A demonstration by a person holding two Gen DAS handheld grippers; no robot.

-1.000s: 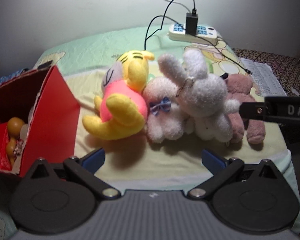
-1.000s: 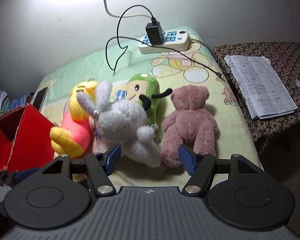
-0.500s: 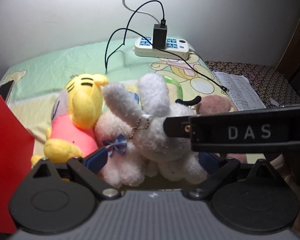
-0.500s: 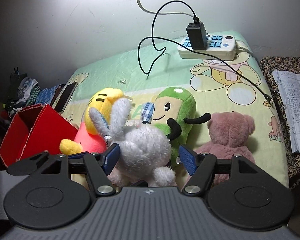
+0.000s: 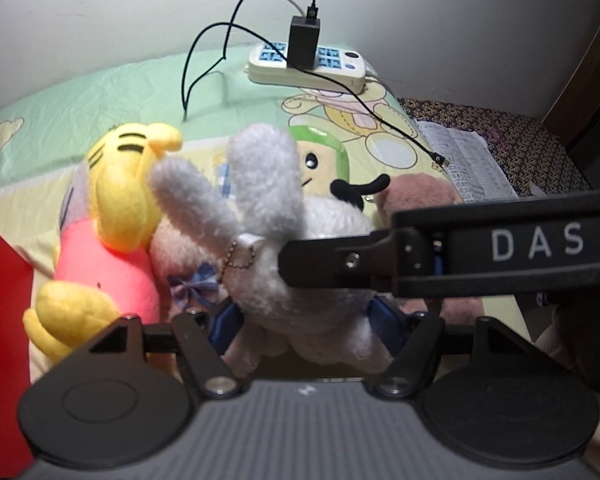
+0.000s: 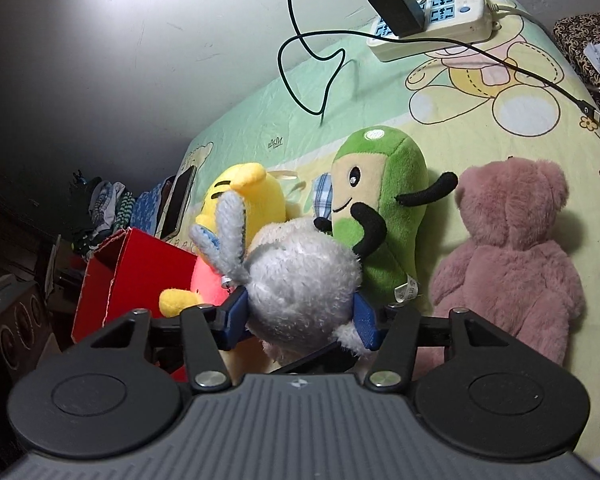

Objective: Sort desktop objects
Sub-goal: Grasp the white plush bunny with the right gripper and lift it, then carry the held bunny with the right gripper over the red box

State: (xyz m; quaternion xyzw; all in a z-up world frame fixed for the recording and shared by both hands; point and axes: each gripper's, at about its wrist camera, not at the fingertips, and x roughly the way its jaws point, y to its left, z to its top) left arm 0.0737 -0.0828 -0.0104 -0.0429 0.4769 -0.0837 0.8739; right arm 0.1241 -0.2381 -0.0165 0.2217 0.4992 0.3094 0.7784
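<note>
- Bed sheet (image 6: 260, 120), pale green with bear print, ran up to a plain wall; a side table with papers (image 5: 468, 164) stood at its right edge.
- Pink bear (image 6: 512, 260) lay face down, head toward the wall, just right of the green plush (image 6: 384, 208), which stood upright.
- Red box (image 6: 140, 276) sat open at the left, beside the yellow plush (image 5: 116, 208).
- Rabbit (image 5: 284, 264) lay in the middle of the plush row on the white plush (image 5: 180, 256). Long axis ran front to back, ears up toward the wall.
- Power strip (image 5: 308, 64) with a charger lay near the wall.
- Left gripper (image 5: 304, 320) had just been closing; its pads pressed the rabbit's lower body.
- Right gripper (image 6: 300, 316) had just been closing too; its pads squeezed the rabbit's rump from both sides.
- Versus a second ago: both grippers came in from clear of the toys, and the rabbit's ears rose.
</note>
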